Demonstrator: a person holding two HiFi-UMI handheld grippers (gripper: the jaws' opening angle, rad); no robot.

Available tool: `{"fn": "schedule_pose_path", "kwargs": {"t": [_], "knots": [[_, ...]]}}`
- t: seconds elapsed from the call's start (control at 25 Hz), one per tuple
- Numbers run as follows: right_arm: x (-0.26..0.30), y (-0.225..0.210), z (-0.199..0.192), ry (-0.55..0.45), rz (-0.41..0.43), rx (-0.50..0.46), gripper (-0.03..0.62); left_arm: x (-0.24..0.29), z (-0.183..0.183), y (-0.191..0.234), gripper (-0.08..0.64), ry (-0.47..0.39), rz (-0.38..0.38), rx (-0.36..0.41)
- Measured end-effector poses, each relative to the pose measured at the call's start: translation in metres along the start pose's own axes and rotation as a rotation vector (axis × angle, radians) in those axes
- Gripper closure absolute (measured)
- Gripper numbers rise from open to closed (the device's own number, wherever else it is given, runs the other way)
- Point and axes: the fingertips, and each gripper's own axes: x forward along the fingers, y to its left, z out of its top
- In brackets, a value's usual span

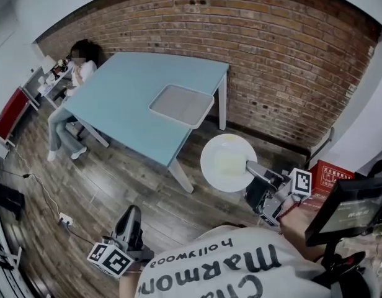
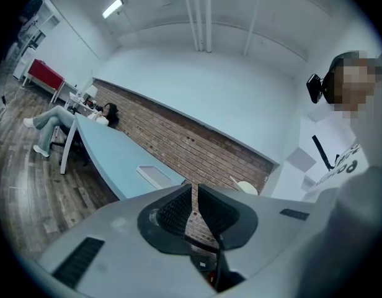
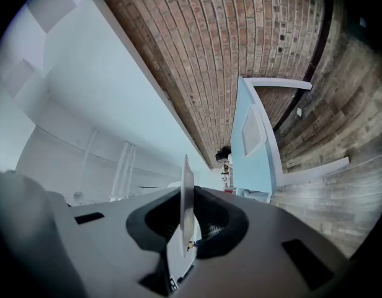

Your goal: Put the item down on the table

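Observation:
A round white plate (image 1: 227,160) hangs in the air above the wood floor, just right of the light blue table's (image 1: 126,107) near corner. My right gripper (image 1: 254,169) is shut on the plate's right rim. In the right gripper view the plate (image 3: 186,188) stands edge-on between the jaws of that gripper (image 3: 188,221), with the table (image 3: 248,160) ahead. My left gripper (image 1: 133,213) hangs low at the bottom left, its jaws together (image 2: 193,194) and holding nothing. The plate (image 2: 247,187) also shows small in the left gripper view.
A grey tray (image 1: 182,104) lies near the table's right edge. A person (image 1: 70,98) sits at the table's far left end. A brick wall (image 1: 284,61) runs behind. A red box (image 1: 330,176) and a dark monitor (image 1: 352,207) stand at my right; a power strip (image 1: 66,219) lies on the floor.

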Motion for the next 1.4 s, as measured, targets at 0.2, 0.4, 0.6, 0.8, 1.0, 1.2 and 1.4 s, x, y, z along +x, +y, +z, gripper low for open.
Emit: {"fn": "schedule_pose_path", "kwargs": {"t": [0.2, 0.4, 0.6, 0.8, 1.0, 1.2, 1.4], "knots": [[0.003, -0.001, 0.001, -0.008, -0.021, -0.009, 0.545, -0.004, -0.003, 0.008, 0.525, 0.013, 0.009, -0.017], [0.006, -0.011, 0.000, -0.031, -0.033, -0.032, 0.545, -0.017, -0.017, 0.030, 0.525, 0.018, 0.018, -0.040], [0.028, -0.014, 0.003, -0.012, -0.012, -0.029, 0.545, -0.028, -0.018, 0.044, 0.525, -0.003, 0.061, -0.057], [0.048, -0.017, 0.012, 0.038, 0.003, -0.028, 0.545, -0.022, -0.021, 0.052, 0.525, -0.028, 0.101, -0.080], [0.058, -0.023, 0.048, 0.042, -0.028, -0.012, 0.545, 0.014, -0.020, 0.046, 0.525, -0.048, 0.112, -0.091], [0.079, -0.040, 0.105, 0.051, -0.041, -0.005, 0.545, 0.060, -0.021, 0.037, 0.525, -0.039, 0.134, -0.079], [0.104, -0.051, 0.157, 0.070, -0.035, -0.020, 0.545, 0.096, -0.016, 0.037, 0.525, -0.059, 0.182, -0.077]]}}
